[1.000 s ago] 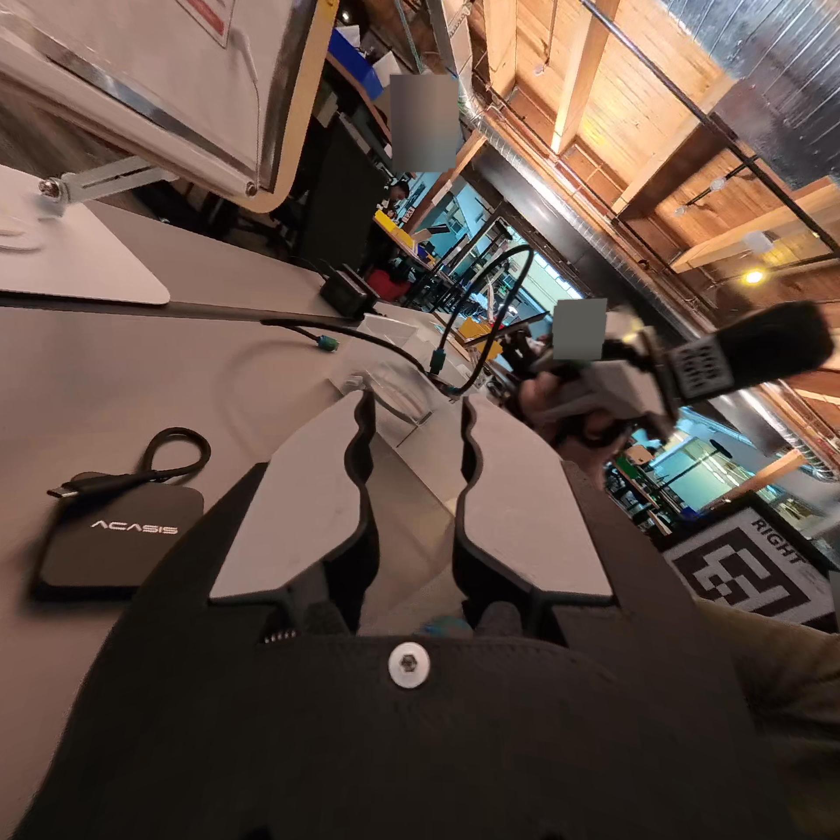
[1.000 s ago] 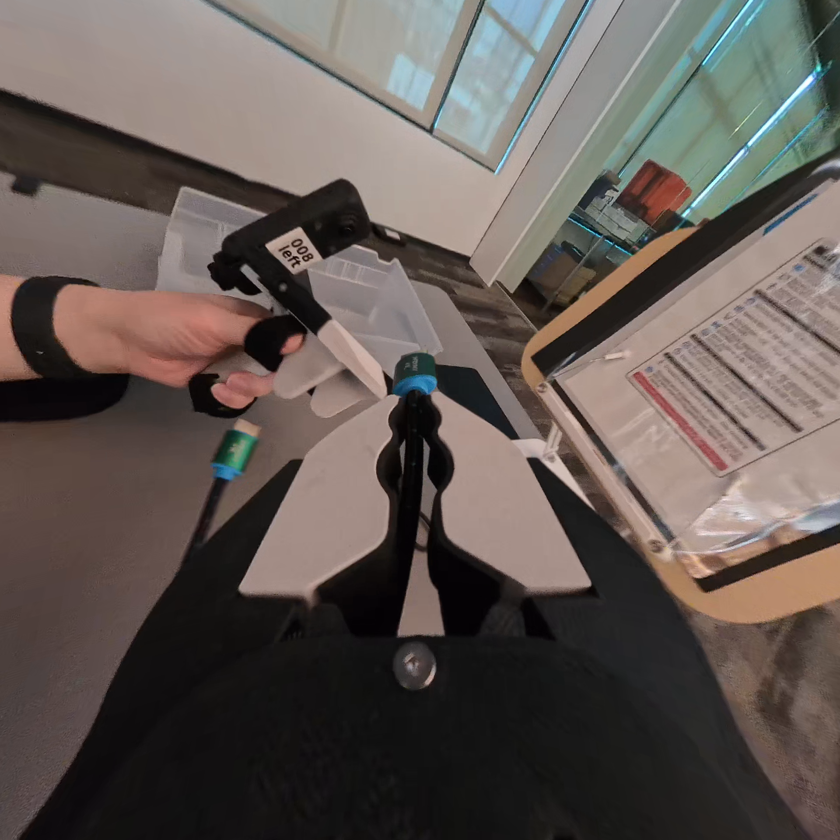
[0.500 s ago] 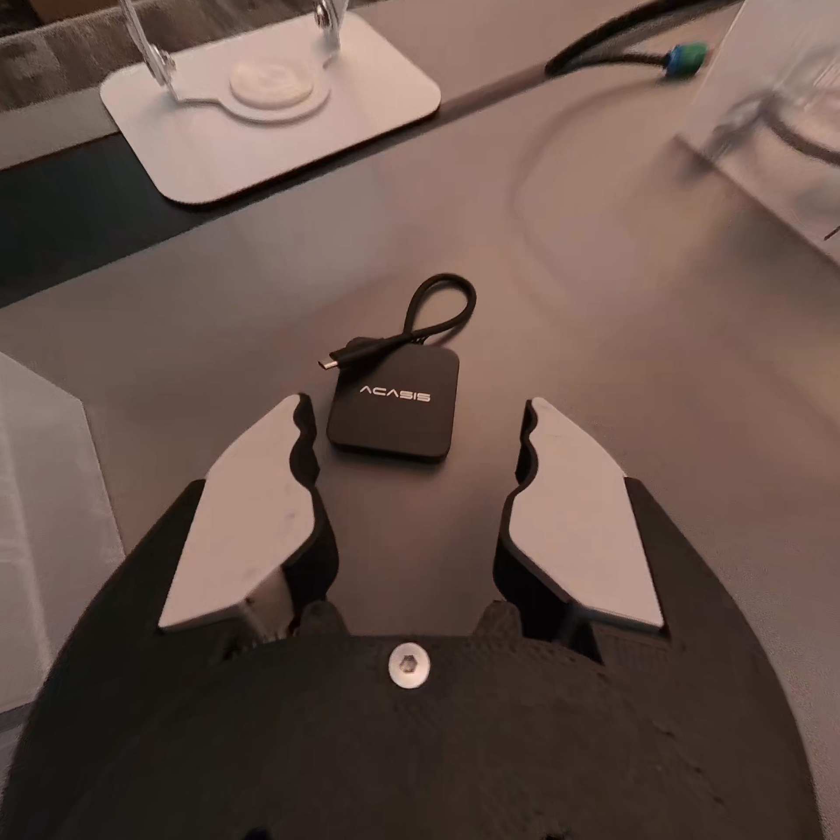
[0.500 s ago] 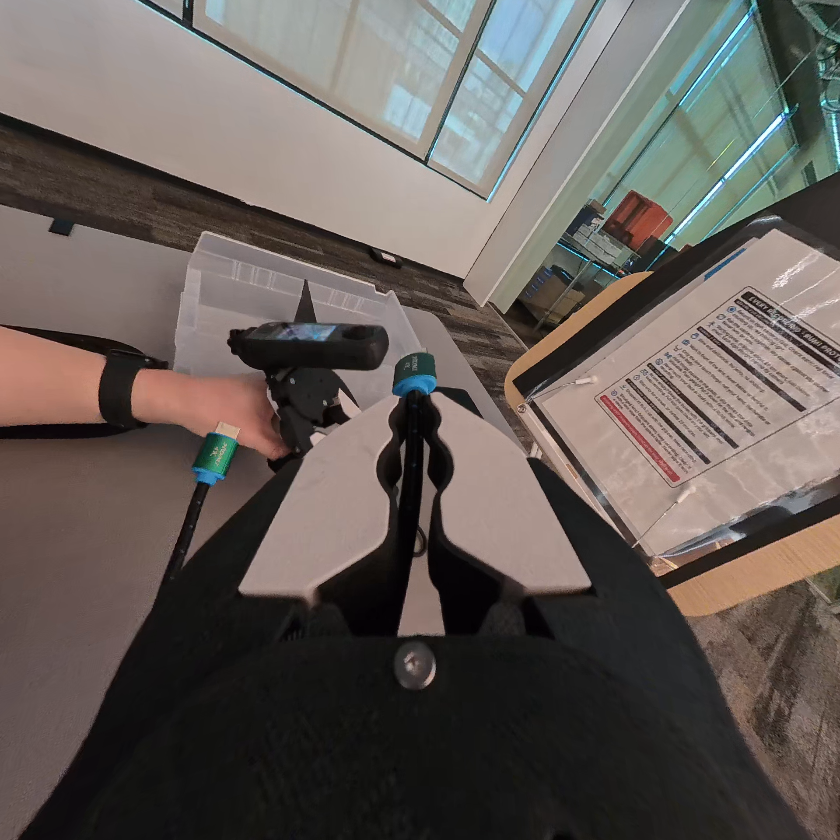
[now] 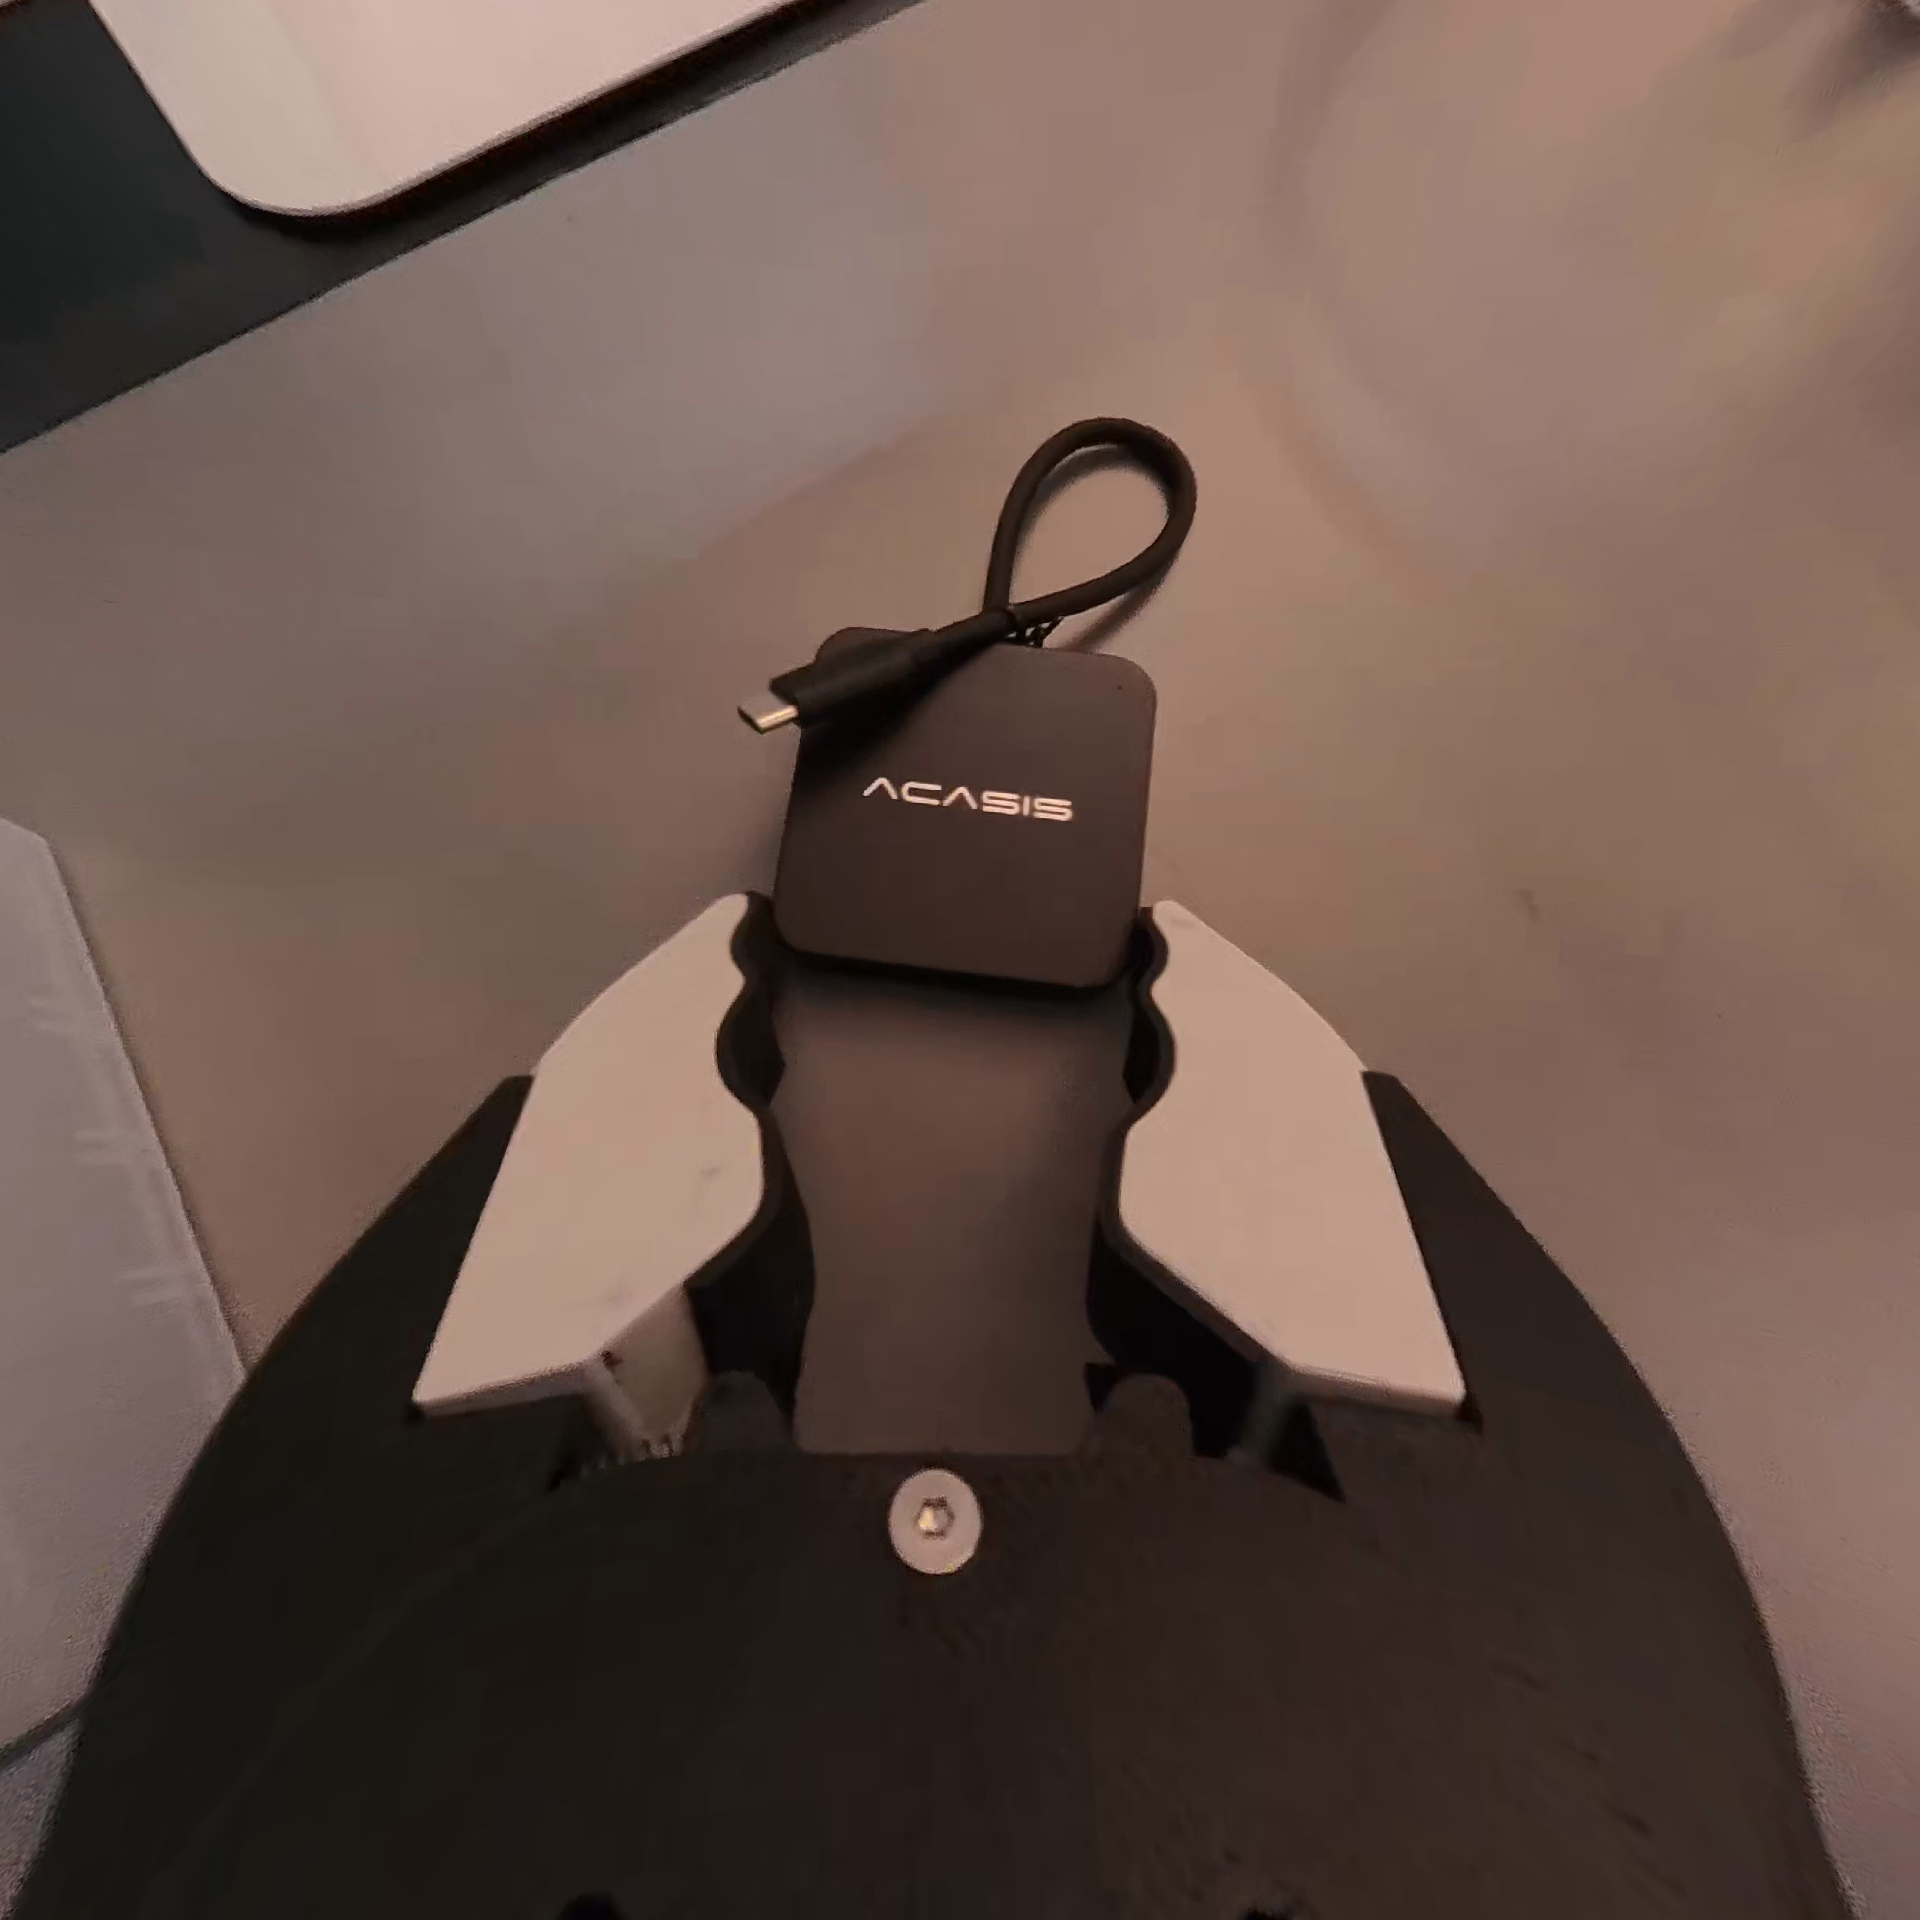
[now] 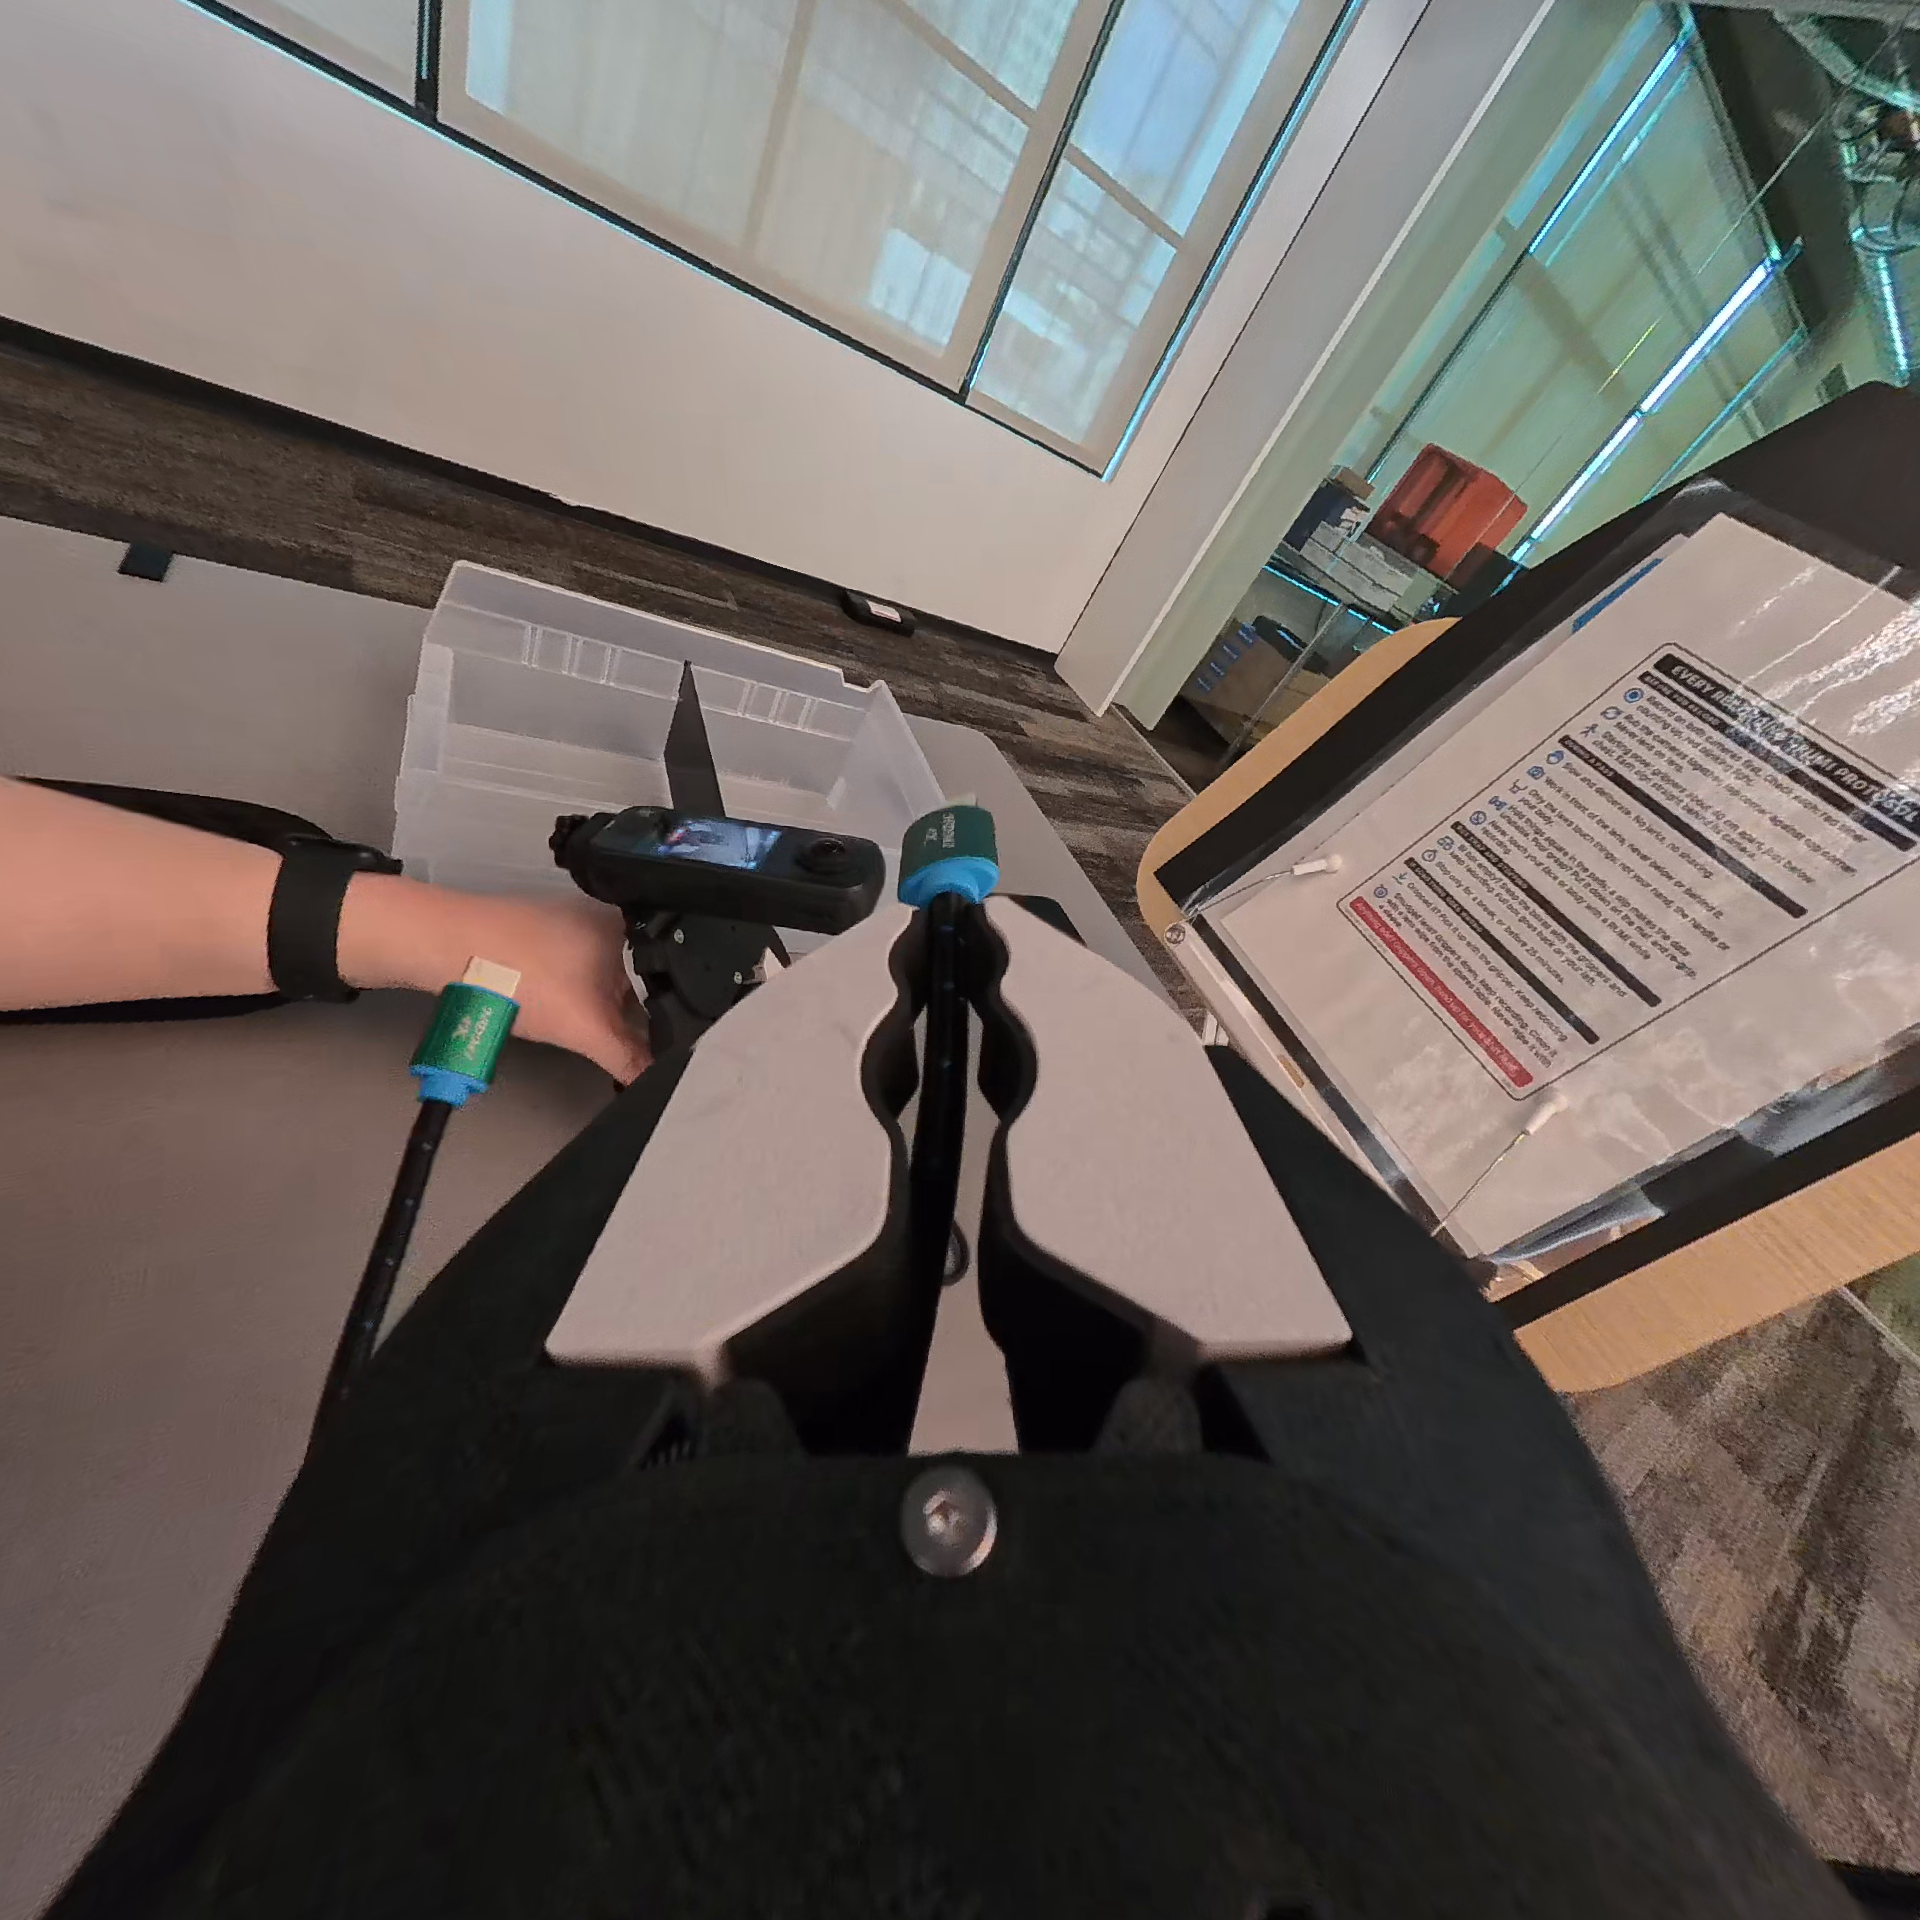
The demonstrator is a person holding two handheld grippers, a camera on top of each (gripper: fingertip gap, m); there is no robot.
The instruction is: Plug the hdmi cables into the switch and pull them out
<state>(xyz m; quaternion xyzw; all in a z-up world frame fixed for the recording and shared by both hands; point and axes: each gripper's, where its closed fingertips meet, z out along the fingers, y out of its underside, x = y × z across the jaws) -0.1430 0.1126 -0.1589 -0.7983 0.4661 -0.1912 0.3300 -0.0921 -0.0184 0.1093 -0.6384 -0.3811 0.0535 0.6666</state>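
The switch is a small black square box with a short looped cable tail, lying on the grey table. My left gripper has its fingertips pressed against both sides of the switch's near end. My right gripper is shut on a black braided HDMI cable just behind its green plug, which sticks out past the tips. A second HDMI cable with a green plug runs along the left. The left gripper also shows in the right wrist view, held low by a hand.
A clear plastic bin stands on the table behind the left gripper. A white stand base lies beyond the switch. An instruction sheet in a clear holder stands at the right. A clear plastic edge is at the left.
My left gripper swung down from level to the table, moved in on the switch and closed on its near end. My right gripper has held the cable nearly still.
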